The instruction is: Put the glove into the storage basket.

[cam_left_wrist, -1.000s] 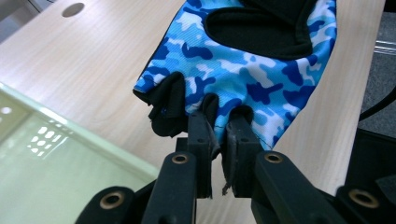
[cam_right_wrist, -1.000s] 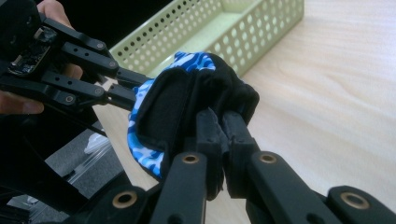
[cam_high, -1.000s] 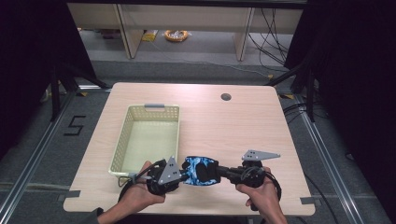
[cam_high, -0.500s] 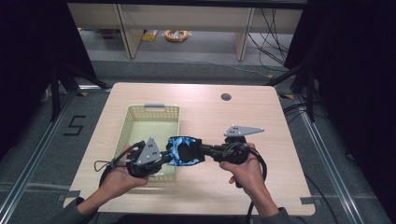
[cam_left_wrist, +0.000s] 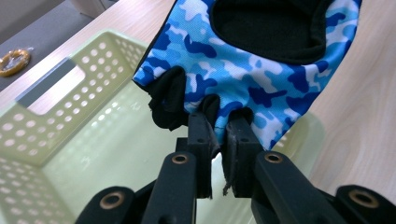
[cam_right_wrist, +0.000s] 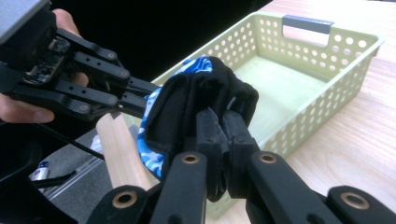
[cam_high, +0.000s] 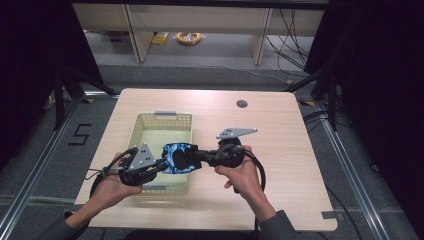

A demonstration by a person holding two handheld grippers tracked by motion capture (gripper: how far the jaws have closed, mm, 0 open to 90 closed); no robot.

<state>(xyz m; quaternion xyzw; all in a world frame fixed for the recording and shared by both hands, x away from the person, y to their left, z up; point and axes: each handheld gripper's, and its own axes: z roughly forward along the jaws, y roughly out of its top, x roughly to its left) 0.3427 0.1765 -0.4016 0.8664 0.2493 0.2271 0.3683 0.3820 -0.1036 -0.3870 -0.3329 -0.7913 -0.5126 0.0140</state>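
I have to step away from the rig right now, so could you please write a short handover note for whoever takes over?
Left gripper: shut on one edge of the blue camouflage glove.
Right gripper: shut on the glove's opposite, black side.
Where things are: the glove hangs stretched between both grippers, above the near right corner of the green basket on the table.
Done: glove picked up and carried over the basket's edge.
Left: probably move it a little further over the basket, lower it and open both grippers.

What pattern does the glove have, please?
The glove is blue camouflage with black trim, clearest in the left gripper view.
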